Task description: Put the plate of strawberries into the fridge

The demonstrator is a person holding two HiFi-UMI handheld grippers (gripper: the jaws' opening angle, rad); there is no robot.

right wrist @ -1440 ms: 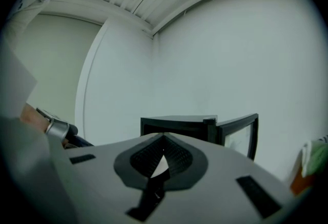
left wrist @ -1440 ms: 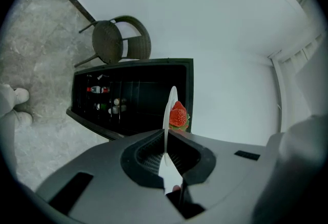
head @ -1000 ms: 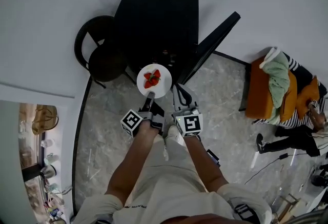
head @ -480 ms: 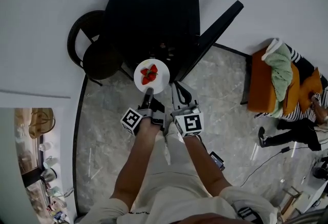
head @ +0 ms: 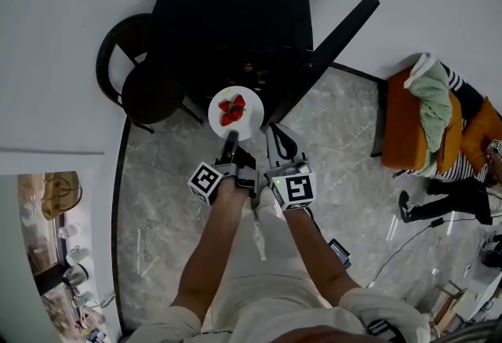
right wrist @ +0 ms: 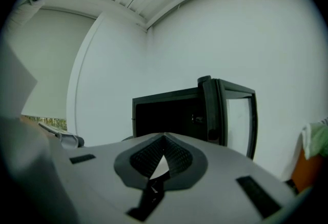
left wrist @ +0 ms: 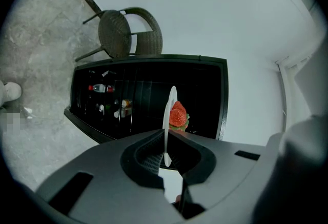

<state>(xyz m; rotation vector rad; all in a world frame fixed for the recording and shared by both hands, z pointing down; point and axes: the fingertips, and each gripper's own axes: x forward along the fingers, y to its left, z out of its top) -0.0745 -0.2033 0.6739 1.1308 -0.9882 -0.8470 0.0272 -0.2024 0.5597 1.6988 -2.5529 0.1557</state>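
Note:
A white plate [head: 245, 123] carrying red strawberries [head: 232, 109] hangs in front of the black fridge [head: 235, 12], whose door [head: 325, 51] stands swung open to the right. My left gripper [head: 230, 139] is shut on the plate's near rim. In the left gripper view the plate [left wrist: 169, 110] shows edge-on between the jaws, with the strawberries [left wrist: 178, 114] on its right side and the fridge's dark shelves [left wrist: 128, 100] behind. My right gripper [head: 276, 139] is beside the left one, shut and holding nothing. The right gripper view faces the fridge [right wrist: 169, 110] and its door [right wrist: 228, 115].
A dark wicker chair [head: 145, 86] stands left of the fridge against the white wall. Bottles [left wrist: 100, 88] sit on the fridge shelves. At the right are an orange seat [head: 404, 133] with a green cloth [head: 434, 98] and a seated person [head: 463, 192]. The floor is grey marble.
Both grippers and the plate have sunk a little in front of the open fridge. The grip on the plate is unchanged.

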